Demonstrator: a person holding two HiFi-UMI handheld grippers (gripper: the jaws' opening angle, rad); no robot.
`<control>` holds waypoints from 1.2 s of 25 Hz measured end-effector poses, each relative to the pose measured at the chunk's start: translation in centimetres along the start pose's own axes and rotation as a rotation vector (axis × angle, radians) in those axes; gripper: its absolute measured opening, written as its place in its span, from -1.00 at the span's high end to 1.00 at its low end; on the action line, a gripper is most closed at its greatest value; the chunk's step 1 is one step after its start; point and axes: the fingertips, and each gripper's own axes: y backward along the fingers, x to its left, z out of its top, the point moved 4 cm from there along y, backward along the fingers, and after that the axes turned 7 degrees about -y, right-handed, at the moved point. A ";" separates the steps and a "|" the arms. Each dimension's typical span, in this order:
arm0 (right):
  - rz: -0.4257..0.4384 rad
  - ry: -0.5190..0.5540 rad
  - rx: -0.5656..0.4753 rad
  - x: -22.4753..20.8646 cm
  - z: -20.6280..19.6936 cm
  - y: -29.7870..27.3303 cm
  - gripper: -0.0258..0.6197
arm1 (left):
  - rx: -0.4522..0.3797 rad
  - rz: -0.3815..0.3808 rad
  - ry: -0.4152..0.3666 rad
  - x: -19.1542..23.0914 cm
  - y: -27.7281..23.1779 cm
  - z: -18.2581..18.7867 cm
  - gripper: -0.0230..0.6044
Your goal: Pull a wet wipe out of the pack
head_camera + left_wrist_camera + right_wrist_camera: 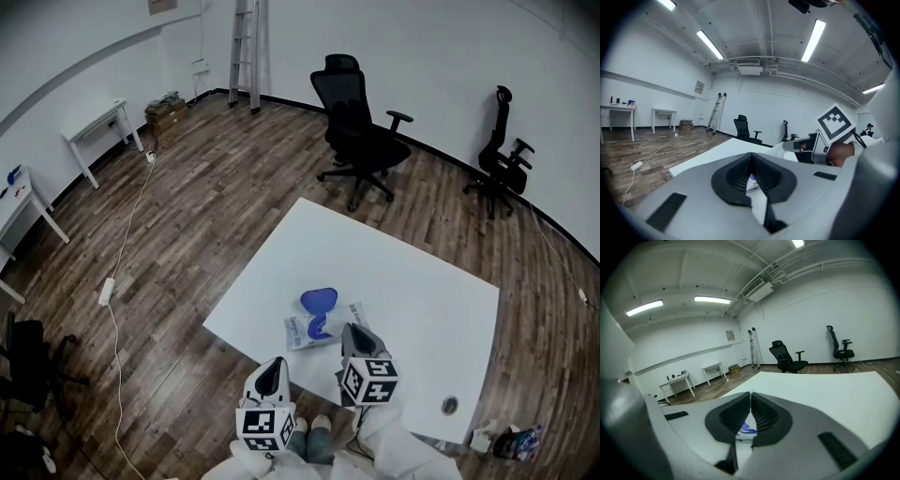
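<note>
On the white bench (412, 281) the wet wipe pack (312, 329) lies open just ahead of the left tongs (274, 366) and right tongs (349, 330), both squeezed shut and empty, no wipe out yet.

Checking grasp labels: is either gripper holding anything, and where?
Nothing visibly held: left hand-held gripper and right hand-held gripper both shut; pack lies on table.

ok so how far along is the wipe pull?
Done: the blue lid on the wipe pack looks flipped open. In hand: nothing. The left hand-held gripper and the right hand-held gripper are both shut and empty, close to the pack. Left: grip a wipe and pull it out; no wipe visibly sticks out yet.
</note>
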 end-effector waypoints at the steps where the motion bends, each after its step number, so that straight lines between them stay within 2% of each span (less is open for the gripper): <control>1: 0.001 -0.003 -0.005 0.1 0.2 0.3 0.87 | -0.003 -0.006 -0.001 -0.2 0.0 0.2 0.93; 7: 0.007 -0.028 -0.036 0.6 0.5 2.8 0.87 | -0.025 -0.044 -0.006 -1.3 -0.2 1.0 0.93; 18: -0.015 -0.045 -0.036 1.0 -1.6 5.4 0.87 | -0.046 -0.137 -0.004 -4.0 -0.8 1.9 0.93; 30: -0.059 -0.054 -0.060 -1.0 -1.0 7.9 0.87 | -0.054 -0.175 -0.019 -5.4 -2.0 3.0 0.93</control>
